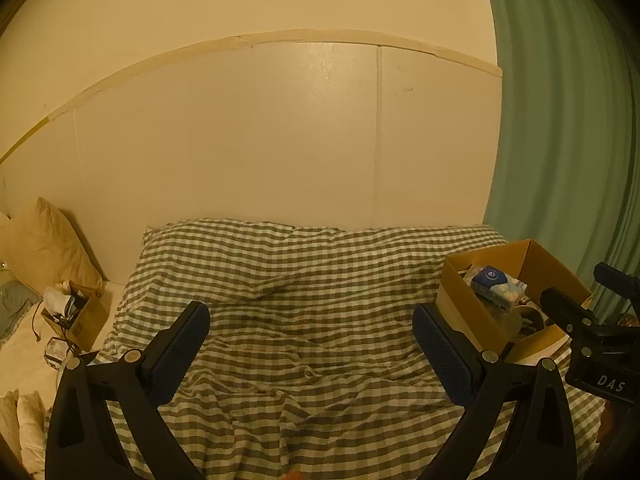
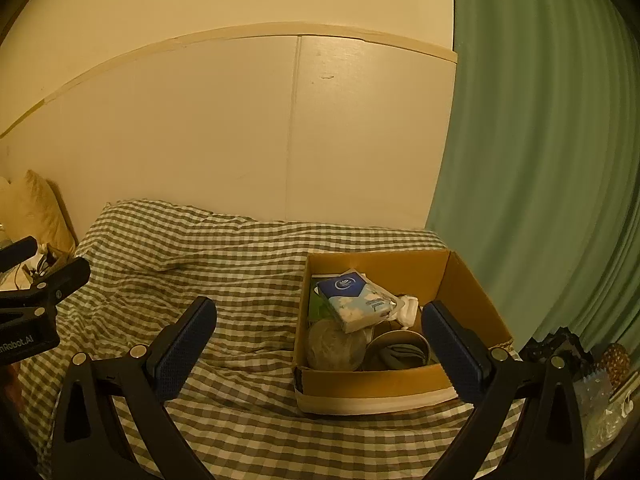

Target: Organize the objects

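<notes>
Two tools, left tool (image 1: pixel 311 350) and right tool (image 2: pixel 319 350), both spread empty, near full brown cardboard box (image 2: pixel 372 386) holding blue-white tissue pack (image 2: pixel 356 298).

The bedcover (image 1: pixel 304 320) is checked grey-green and white; the cardboard box (image 2: pixel 464 280) is brown with a pale band along its base; the tissue pack (image 2: pixel 356 300) in it is dark blue and white with cloud-like prints; the curtain (image 2: pixel 540 160) is plain green; the wall (image 1: pixel 240 140) is cream; the gripper pads (image 2: pixel 184 344) are blue on black arms.
</notes>
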`<state>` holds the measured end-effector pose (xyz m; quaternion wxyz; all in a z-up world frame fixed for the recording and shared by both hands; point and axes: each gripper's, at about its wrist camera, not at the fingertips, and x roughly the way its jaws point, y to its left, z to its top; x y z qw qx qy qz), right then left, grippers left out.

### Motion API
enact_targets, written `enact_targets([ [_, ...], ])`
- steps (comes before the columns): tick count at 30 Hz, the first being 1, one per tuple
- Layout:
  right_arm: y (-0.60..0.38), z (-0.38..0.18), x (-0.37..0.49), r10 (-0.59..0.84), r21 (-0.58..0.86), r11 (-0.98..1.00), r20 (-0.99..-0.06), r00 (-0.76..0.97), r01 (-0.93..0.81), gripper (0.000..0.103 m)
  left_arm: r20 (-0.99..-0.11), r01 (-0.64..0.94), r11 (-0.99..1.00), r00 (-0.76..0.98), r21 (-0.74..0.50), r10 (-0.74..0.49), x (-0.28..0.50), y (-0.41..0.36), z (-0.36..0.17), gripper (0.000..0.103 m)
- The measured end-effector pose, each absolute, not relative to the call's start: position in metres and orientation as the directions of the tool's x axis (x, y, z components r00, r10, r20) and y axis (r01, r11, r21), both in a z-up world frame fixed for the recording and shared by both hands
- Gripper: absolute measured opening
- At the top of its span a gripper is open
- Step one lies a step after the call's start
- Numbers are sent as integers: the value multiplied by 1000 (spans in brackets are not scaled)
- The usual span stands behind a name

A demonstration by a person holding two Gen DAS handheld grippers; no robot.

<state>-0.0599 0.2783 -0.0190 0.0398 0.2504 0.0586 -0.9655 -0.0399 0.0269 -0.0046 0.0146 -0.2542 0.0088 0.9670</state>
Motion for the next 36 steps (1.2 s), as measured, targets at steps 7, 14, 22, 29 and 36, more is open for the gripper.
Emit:
enact_targets([
  [7, 278, -19, -60, -45, -94, -990, -489, -871, 104, 103, -497, -40, -999, -867, 19, 26, -39, 33, -8, 103],
  [14, 278, -19, -60, -46, -90, -991, -491, -870, 103, 103, -499, -39, -999, -866, 12, 28, -38, 31, -9, 103],
  [22, 274, -19, -60, -43, -103, -989, -496, -867, 108, 103, -489, -42, -999, -872, 4, 34, -36, 28, -6, 103],
  [29, 272, -19, -57, -55, -103, -987, -493, -868, 121, 103, -490, -32, -999, -871, 2, 26, -36, 26, -4, 103],
  [36, 273, -18, -57, -56, -92, -989, -490, -870, 115, 103, -489, -36, -999, -872, 16, 23, -36, 29, -6, 103],
])
